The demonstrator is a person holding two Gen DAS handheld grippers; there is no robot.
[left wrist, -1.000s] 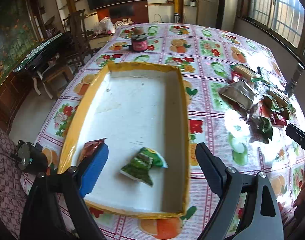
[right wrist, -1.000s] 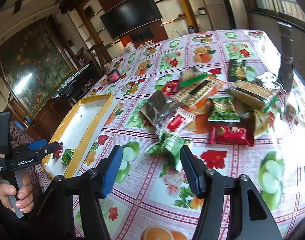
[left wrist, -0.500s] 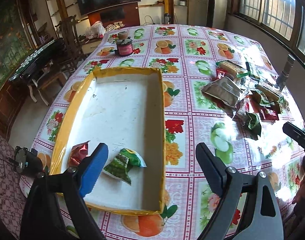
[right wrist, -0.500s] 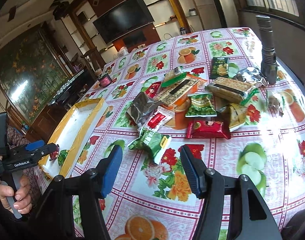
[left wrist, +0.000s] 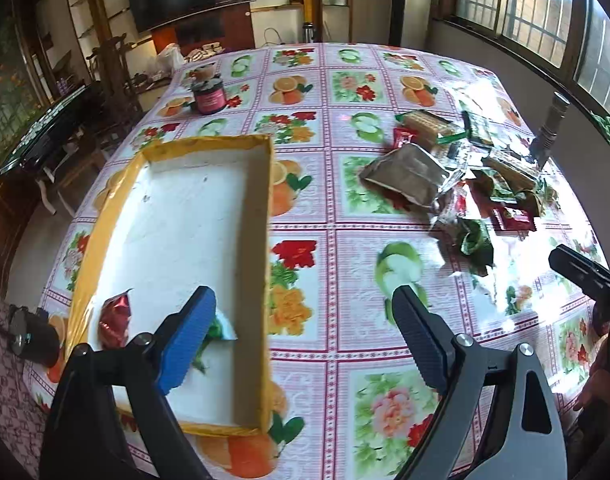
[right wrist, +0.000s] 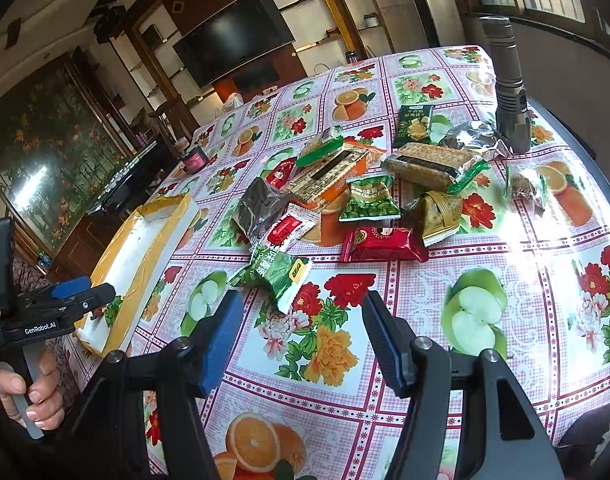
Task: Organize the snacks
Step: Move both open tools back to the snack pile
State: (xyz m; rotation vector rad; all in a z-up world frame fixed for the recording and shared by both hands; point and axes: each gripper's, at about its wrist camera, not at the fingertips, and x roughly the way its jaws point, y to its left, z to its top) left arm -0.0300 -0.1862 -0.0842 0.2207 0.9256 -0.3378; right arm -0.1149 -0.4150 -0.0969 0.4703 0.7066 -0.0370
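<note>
Right gripper [right wrist: 301, 320]: jaws spread, empty, low over the tablecloth [right wrist: 445, 380]. Green packet [right wrist: 277, 274]: at 12 o'clock just beyond the fingertips, nearest of the snack pile [right wrist: 369, 196]. Advice: straddle its crumpled middle, close firmly, lift clear. Left gripper [left wrist: 301, 320]: jaws spread, empty, over the right wall of the tray [left wrist: 265, 216]; red packet [left wrist: 115, 320] lies inside at 9 o'clock.

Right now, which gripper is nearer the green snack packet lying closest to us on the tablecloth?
Right. The right gripper hangs open just short of the green packet, which lies ahead between its fingers. The left gripper is over by the tray.
</note>
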